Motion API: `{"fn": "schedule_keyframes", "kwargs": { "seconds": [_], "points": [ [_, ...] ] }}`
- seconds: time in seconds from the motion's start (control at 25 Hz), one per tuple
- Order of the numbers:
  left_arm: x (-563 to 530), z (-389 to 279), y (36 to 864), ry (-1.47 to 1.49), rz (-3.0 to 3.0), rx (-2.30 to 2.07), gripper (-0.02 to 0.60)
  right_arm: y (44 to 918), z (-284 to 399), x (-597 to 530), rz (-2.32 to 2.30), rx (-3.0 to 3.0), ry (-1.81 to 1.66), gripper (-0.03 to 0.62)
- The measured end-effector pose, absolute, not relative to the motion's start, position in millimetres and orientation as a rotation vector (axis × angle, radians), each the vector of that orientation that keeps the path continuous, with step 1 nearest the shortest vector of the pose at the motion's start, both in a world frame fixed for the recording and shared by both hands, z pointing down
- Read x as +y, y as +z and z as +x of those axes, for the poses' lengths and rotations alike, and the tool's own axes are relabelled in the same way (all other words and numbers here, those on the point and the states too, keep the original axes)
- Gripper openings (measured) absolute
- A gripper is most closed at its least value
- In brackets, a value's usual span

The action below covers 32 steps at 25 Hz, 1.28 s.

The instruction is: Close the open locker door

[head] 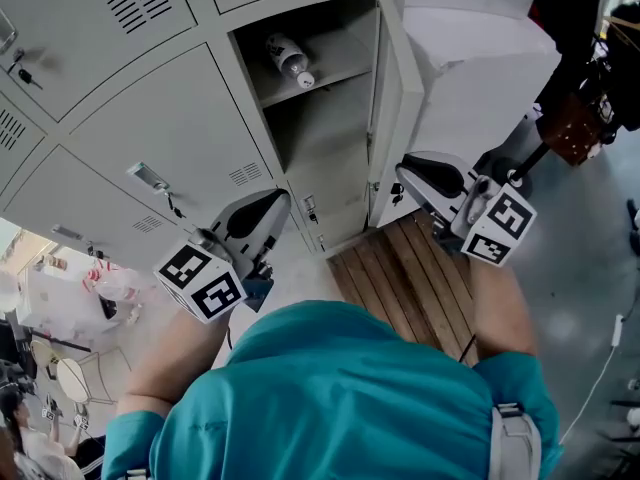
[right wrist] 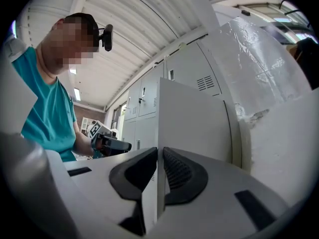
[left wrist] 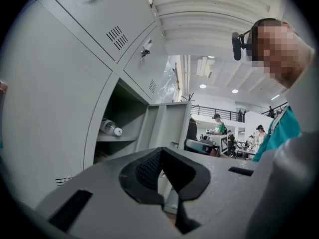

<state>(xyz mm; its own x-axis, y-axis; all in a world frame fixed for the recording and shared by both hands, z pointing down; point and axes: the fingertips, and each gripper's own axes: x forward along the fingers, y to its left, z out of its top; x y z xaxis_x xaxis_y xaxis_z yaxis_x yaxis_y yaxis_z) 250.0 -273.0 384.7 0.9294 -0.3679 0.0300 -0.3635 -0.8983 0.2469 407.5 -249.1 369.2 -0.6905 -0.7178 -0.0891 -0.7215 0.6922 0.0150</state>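
The open grey locker door (head: 392,88) stands out from its compartment (head: 320,118), hinged on the right. A plastic bottle (head: 288,58) lies on the shelf inside. My right gripper (head: 402,176) is at the door's lower free edge. In the right gripper view the door's thin edge (right wrist: 194,123) runs between the pads, and the gripper (right wrist: 160,169) is shut on it. My left gripper (head: 282,204) hangs shut and holds nothing, in front of the closed lockers left of the opening. The left gripper (left wrist: 162,169) view looks at the door (left wrist: 167,123) and the bottle (left wrist: 109,128).
Closed lockers (head: 160,118) fill the wall left of and above the opening. A white plastic-wrapped block (head: 470,58) stands right of the door. Wooden planks (head: 400,268) lie on the floor below it. Plastic bags (head: 70,293) sit at the far left. People stand far off (left wrist: 217,126).
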Motion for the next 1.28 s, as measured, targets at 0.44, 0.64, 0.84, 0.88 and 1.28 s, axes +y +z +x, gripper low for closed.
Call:
{"fn": "schedule_keyframes", "kwargs": {
  "seconds": [0.44, 0.64, 0.84, 0.88, 1.28],
  "points": [
    [-290.6, 176.5, 388.5, -0.065, 2.812, -0.612, 0.003, 368.7, 349.8, -284.2, -1.303, 2.778, 0.073, 0.041],
    [-299.5, 146.0, 392.2, -0.066, 2.798, -0.644, 0.003, 368.5, 327.5, -303.1, -1.340, 2.762, 0.061, 0.041],
    [-308.2, 123.3, 394.5, -0.070, 2.786, -0.672, 0.003, 368.2, 310.1, -322.2, -1.359, 2.749, 0.056, 0.041],
    [-309.9, 119.5, 394.9, -0.070, 2.784, -0.676, 0.003, 368.2, 306.7, -326.4, -1.360, 2.748, 0.054, 0.040],
    [-329.1, 92.6, 398.1, -0.064, 2.767, -0.725, 0.003, 369.0, 283.6, -373.1, -1.373, 2.734, 0.037, 0.023]
  ]
}}
